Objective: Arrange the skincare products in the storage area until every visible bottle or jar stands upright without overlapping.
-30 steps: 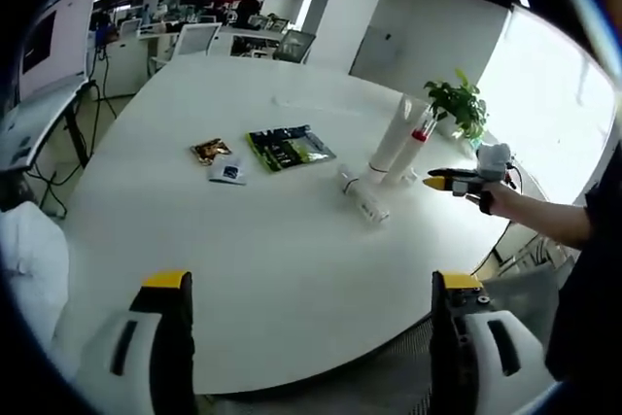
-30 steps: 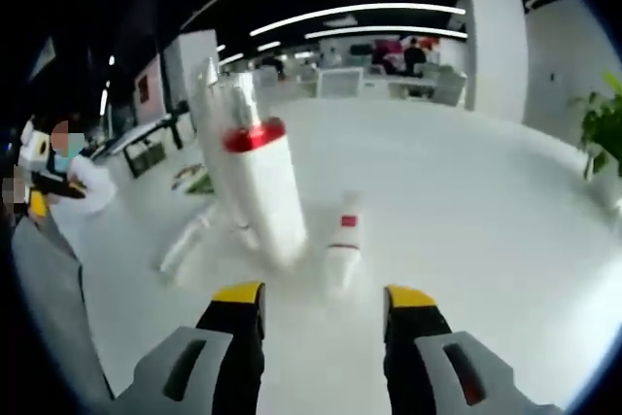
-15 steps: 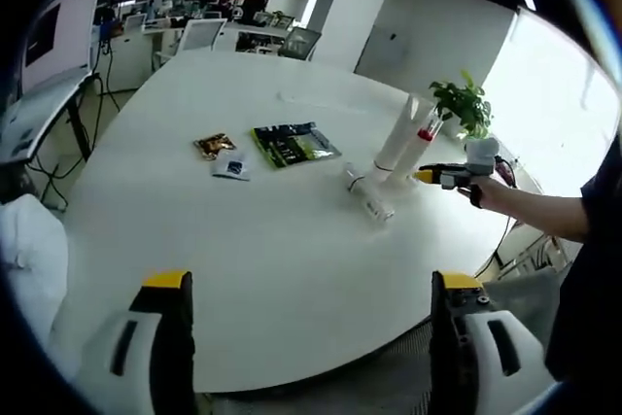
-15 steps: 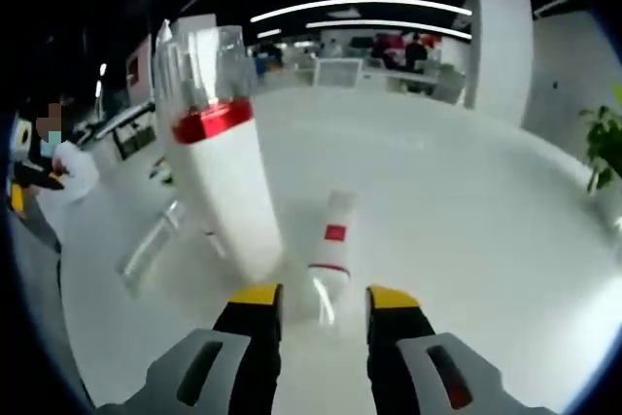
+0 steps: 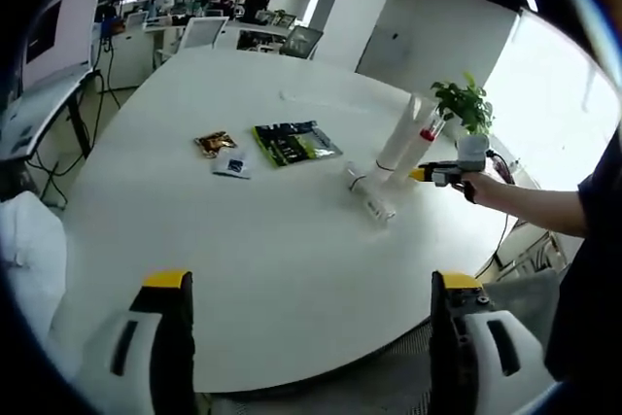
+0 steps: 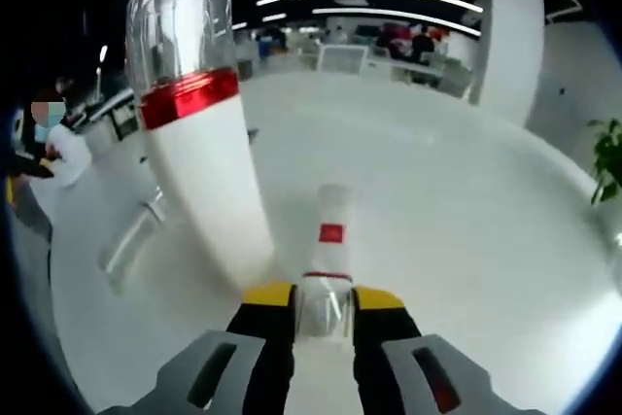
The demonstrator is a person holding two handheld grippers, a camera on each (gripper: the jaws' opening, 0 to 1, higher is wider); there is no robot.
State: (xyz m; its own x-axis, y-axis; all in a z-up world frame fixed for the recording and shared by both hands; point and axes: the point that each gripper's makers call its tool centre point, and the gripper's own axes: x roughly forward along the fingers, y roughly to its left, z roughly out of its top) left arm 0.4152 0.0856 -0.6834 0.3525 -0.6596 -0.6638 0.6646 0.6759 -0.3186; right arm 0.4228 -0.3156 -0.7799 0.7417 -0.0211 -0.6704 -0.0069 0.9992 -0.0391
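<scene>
worktop [image 5: 243, 230] first, then the tall red-banded bottle [image 6: 199, 162] standing upright, then the small tube [image 6: 326, 259] lying flat just beside it with its clear cap between the narrowed right claw [image 6: 309, 296] tips, so i'd grip snugly and tip it up slowly, clear of the bottle, while the left claw [image 5: 309, 284] hangs wide, well back.
</scene>
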